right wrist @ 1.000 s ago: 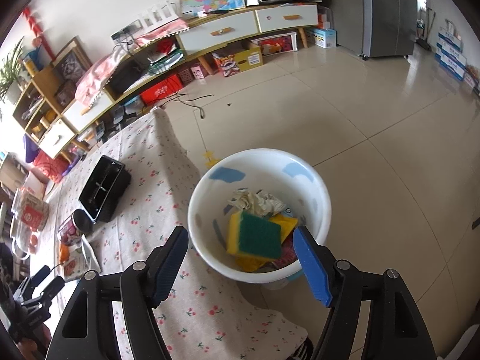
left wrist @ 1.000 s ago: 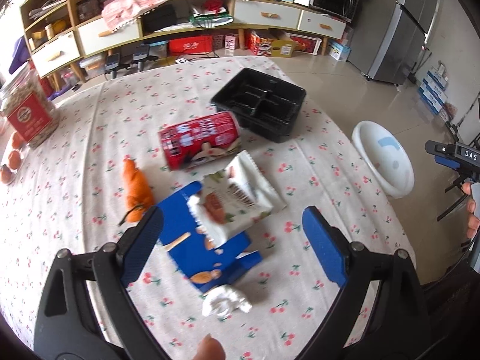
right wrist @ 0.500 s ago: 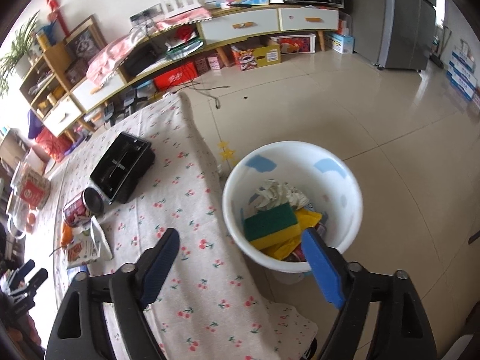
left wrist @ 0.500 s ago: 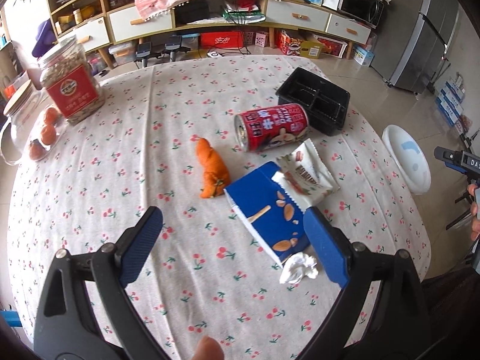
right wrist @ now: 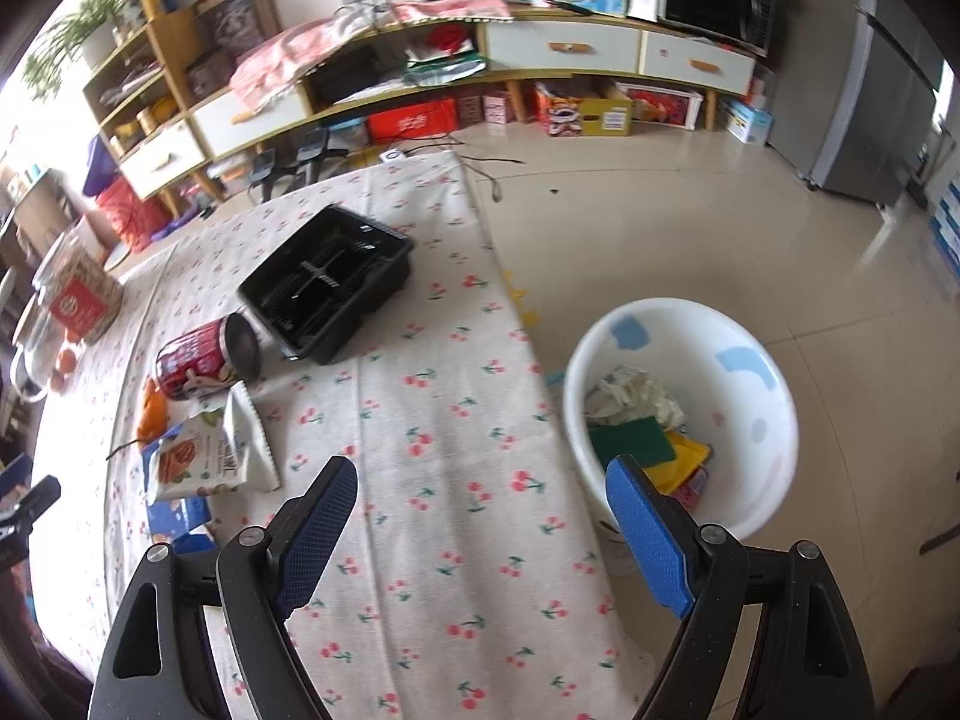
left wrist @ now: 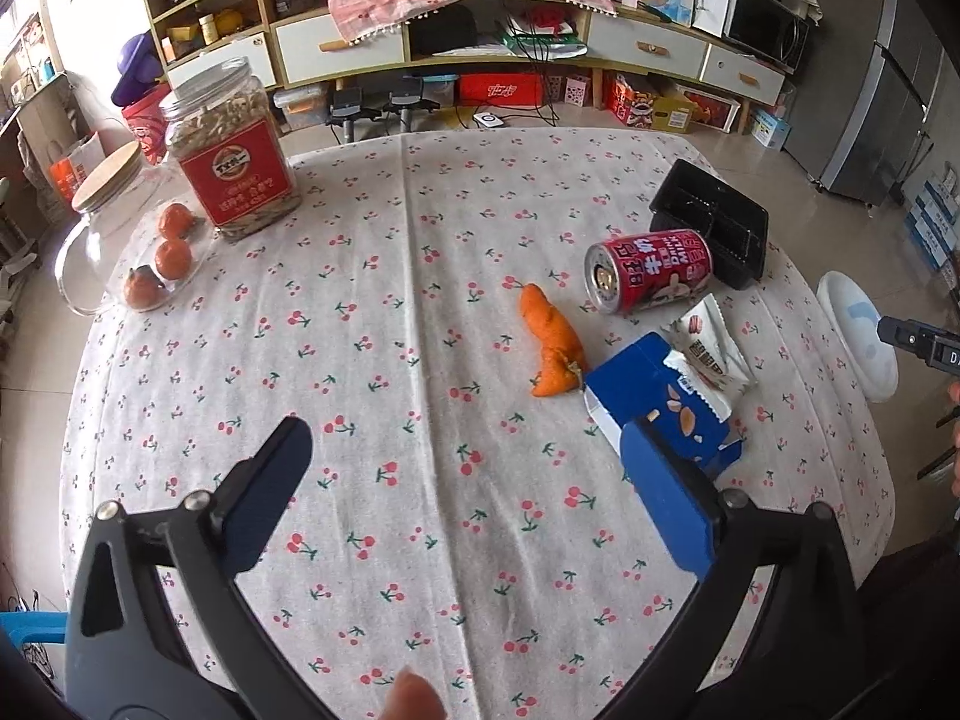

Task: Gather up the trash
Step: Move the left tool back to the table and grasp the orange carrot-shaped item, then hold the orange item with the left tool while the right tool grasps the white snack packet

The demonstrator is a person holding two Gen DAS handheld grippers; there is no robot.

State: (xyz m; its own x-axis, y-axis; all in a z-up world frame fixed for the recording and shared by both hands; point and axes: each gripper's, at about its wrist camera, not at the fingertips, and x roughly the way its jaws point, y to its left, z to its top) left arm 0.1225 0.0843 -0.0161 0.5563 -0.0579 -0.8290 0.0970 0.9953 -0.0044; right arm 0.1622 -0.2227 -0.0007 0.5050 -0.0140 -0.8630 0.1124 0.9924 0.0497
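Left gripper (left wrist: 462, 483) pulled back from blue box (left wrist: 660, 405), fingers spread, empty. Right gripper (right wrist: 483, 531) swung from bin (right wrist: 774, 396) toward desk (right wrist: 444, 438), also spread (next pickup likely).

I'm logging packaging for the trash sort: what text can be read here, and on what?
"MILK": red can, among Chinese characters I can't make out.
"DA": black device at the right edge, cut off.
Jar label: too small.
Snack bag: blurred.
Blue box: no readable text.

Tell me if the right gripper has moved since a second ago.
Yes. The right gripper has shifted from over the white bin toward the table; the bin now sits to its right.
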